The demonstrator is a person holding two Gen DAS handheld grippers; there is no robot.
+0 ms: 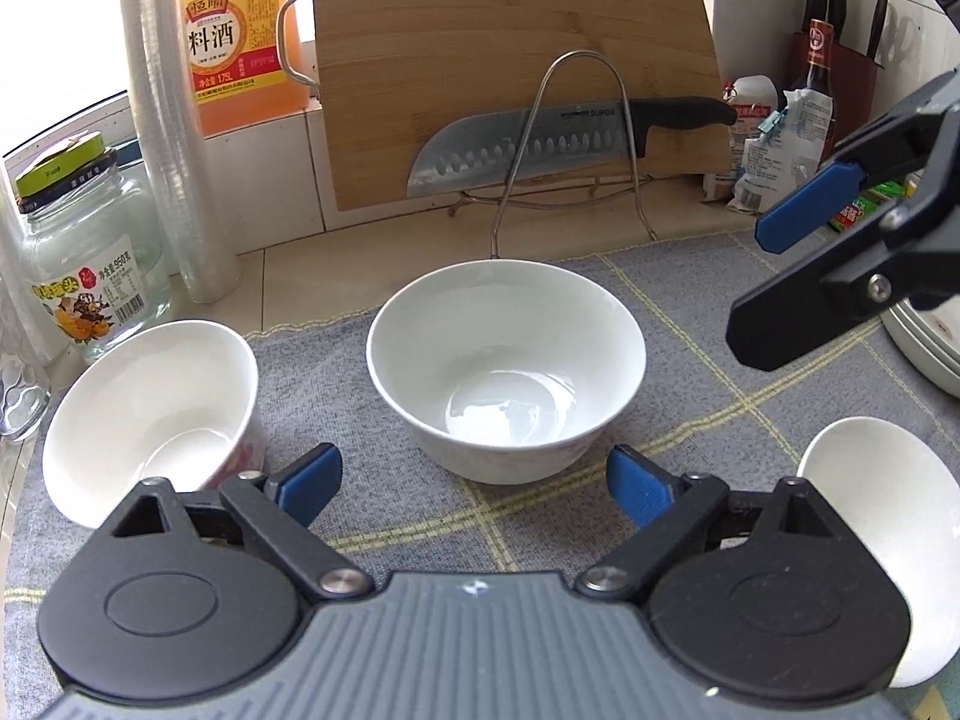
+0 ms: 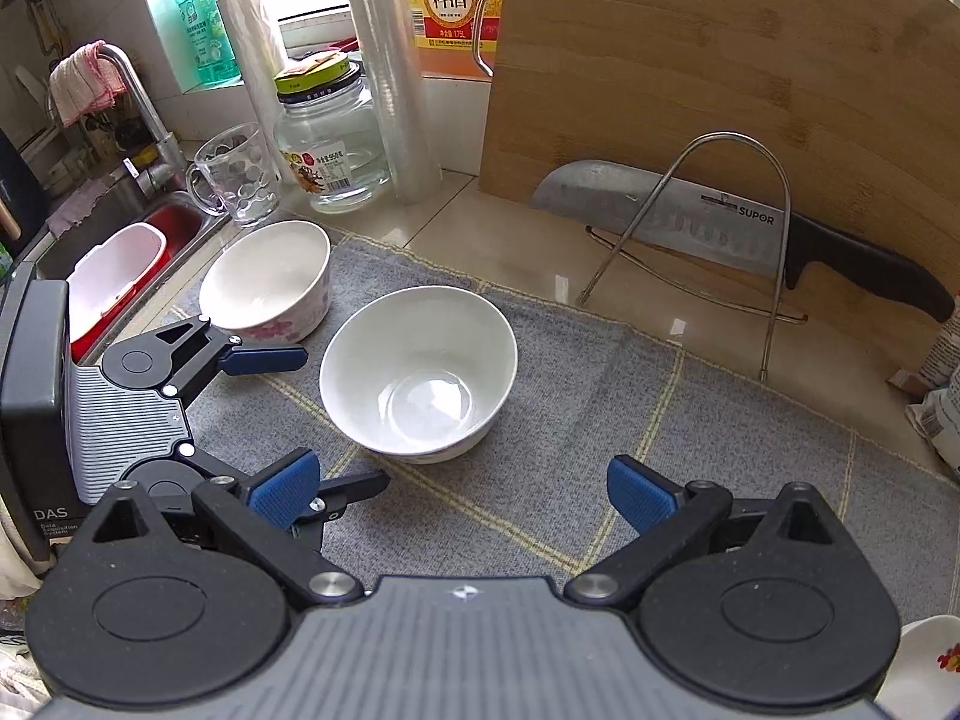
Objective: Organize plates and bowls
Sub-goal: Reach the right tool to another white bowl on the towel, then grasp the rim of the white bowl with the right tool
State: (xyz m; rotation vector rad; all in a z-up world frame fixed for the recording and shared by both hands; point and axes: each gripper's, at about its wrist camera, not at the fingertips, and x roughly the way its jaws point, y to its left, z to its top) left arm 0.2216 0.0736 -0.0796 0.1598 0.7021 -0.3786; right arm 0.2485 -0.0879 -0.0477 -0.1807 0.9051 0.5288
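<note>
A plain white bowl (image 1: pixel 507 360) (image 2: pixel 420 378) stands upright in the middle of a grey checked mat (image 1: pixel 690 312) (image 2: pixel 570 396). A second bowl with a pink flower pattern (image 1: pixel 150 414) (image 2: pixel 267 282) sits at the mat's left end, and a third white bowl (image 1: pixel 882 540) (image 2: pixel 924 666) is on the near right. My left gripper (image 1: pixel 474 483) (image 2: pixel 327 420) is open just short of the middle bowl, with nothing between its blue pads. My right gripper (image 2: pixel 462 492) (image 1: pixel 774 276) is also open and empty, hovering above the mat to the bowl's right.
Stacked plates (image 1: pixel 924 354) show at the right edge. Behind the mat a wire rack (image 1: pixel 570 144) holds a large knife (image 2: pixel 720 222) against a wooden cutting board (image 1: pixel 510 60). A glass jar (image 1: pixel 90 258), a glass mug (image 2: pixel 240 180), a cooking wine bottle (image 1: pixel 240 36) and a sink (image 2: pixel 120 240) lie to the left.
</note>
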